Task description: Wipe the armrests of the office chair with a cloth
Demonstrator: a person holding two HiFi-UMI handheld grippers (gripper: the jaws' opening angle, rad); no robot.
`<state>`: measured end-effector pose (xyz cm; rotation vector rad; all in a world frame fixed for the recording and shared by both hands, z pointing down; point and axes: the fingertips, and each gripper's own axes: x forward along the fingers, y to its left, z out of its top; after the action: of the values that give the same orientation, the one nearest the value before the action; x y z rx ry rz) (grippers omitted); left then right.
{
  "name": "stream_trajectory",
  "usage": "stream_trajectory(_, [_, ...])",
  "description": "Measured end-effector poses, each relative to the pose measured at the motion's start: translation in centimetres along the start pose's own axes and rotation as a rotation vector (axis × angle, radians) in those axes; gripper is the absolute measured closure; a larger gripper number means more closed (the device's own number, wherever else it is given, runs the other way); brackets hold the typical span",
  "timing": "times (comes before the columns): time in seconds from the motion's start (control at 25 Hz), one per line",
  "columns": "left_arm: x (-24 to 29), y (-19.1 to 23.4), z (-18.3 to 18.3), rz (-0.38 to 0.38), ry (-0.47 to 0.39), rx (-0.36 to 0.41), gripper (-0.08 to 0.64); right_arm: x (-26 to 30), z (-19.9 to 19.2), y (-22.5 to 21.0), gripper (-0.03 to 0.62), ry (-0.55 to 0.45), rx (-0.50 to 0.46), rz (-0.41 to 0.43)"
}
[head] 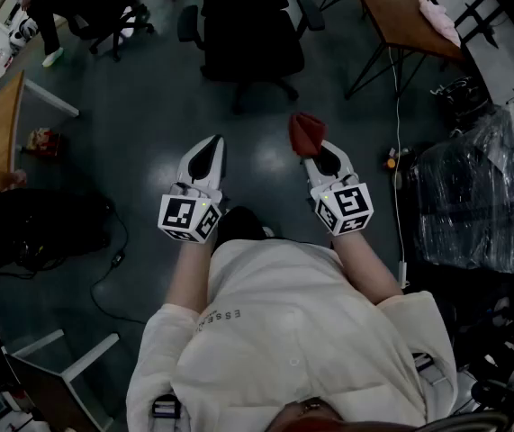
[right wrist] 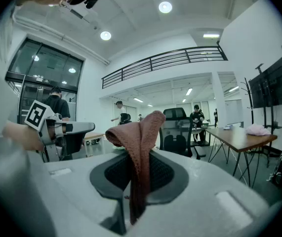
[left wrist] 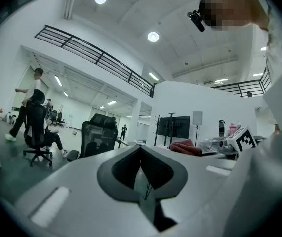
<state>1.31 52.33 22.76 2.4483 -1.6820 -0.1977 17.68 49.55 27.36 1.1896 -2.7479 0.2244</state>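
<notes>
Your right gripper [head: 318,156] is pinched shut on the cloth [right wrist: 140,142], which flops out past its fingertips. The cloth looks soft and light, so grip it mid-fold. Your left gripper [head: 210,156] is shut with nothing in it. The office chair [head: 246,34] is well ahead of both.

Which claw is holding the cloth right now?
The right claw: a red cloth is pinched between its jaws and sticks up past the tips. The left claw is shut with nothing in it.

Open office hall with a dark grey floor [head: 148,124].
Wooden desk [head: 396,12] on black legs, round ceiling lights [right wrist: 165,6], railed balcony [right wrist: 165,60], white walls [left wrist: 195,100], black screen [right wrist: 273,85].
</notes>
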Motion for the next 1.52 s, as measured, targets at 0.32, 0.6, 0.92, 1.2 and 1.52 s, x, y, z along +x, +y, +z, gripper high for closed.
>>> stream_trajectory(0.32, [0.0, -0.2, -0.3, 0.005, 0.003, -0.004, 0.548, -0.1, -0.2, -0.2, 0.549, 0.002, -0.005, 0.01])
stream_trajectory(0.6, [0.1, -0.2, -1.1, 0.018, 0.017, -0.022, 0.548, 0.0, -0.9, -0.3, 0.548, 0.003, 0.03, 0.018])
stream_trajectory(0.92, [1.3, 1.7, -1.5, 0.048, 0.033, -0.026, 0.548, 2.1, -1.4, -1.8, 0.548, 0.008, 0.066, 0.021])
stream_trajectory(1.2, [2.1, 6.7, -2.5, 0.113, 0.068, -0.043, 0.548, 7.3, -2.4, -2.1, 0.548, 0.056, 0.098, 0.053])
stream_trajectory(1.52, [7.4, 17.8, -2.5, 0.122, 0.089, -0.079, 0.548, 18.8, -2.2, -3.5, 0.548, 0.099, 0.119, 0.017])
